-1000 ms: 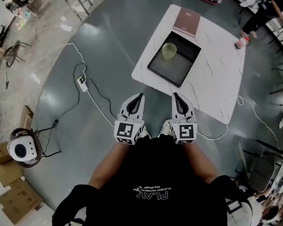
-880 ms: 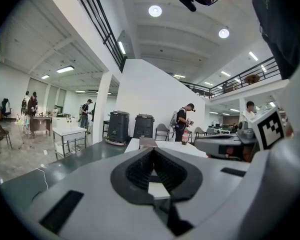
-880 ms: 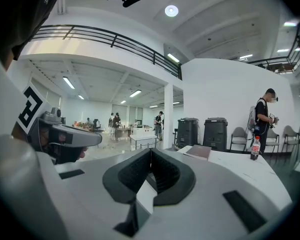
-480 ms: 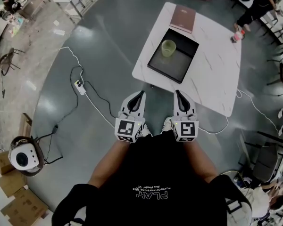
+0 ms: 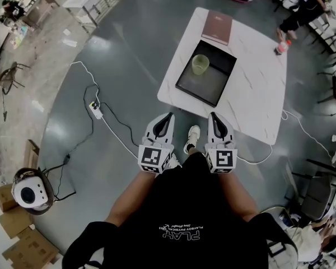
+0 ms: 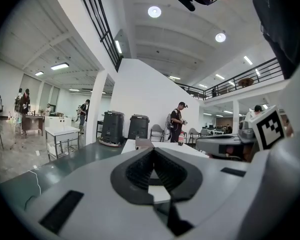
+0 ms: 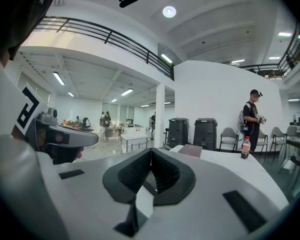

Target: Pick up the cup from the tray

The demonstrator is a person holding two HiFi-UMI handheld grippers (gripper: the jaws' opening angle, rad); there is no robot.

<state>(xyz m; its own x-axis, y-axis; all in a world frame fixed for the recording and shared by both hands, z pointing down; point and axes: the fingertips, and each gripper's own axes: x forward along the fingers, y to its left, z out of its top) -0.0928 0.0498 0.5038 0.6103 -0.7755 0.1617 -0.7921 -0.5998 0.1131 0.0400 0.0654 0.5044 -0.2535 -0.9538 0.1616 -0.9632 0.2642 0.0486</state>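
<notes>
Approach: a shoe (image 5: 191,138) has newly stepped toward the bench (image 5: 257,94), while the left claw (image 5: 167,116) and right claw (image 5: 213,116), both closed and empty, remain well short of the green cup (image 5: 200,64) standing in the black tray (image 5: 193,88).

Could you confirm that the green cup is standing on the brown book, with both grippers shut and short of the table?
Not quite: the head view shows the cup standing in the black tray, not on the book. The left gripper and right gripper are indeed shut, short of the table.
</notes>
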